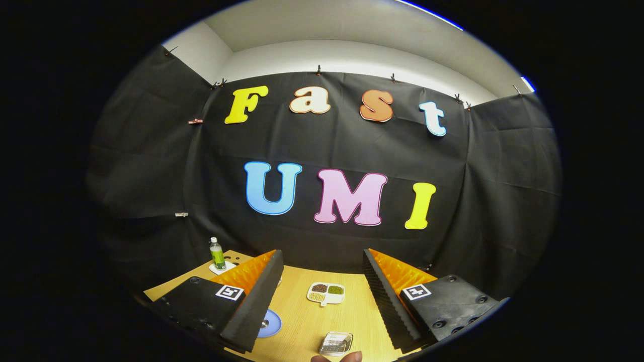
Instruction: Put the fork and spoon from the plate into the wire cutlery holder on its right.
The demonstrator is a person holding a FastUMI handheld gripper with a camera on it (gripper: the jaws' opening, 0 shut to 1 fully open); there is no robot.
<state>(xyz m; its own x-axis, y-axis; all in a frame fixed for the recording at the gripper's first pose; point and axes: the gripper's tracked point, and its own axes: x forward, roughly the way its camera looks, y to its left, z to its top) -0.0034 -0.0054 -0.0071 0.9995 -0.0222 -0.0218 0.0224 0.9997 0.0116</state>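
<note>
No readable labels here. The fingers [322, 281] are spread wide open, gripping nothing, with the wire cutlery holder [336, 343] lying between them on the counter [302, 311].

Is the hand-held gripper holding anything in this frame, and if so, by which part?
Nothing is held. The hand-held gripper is open, its fingers spread wide above the wooden table, with only bare air between them.
</note>
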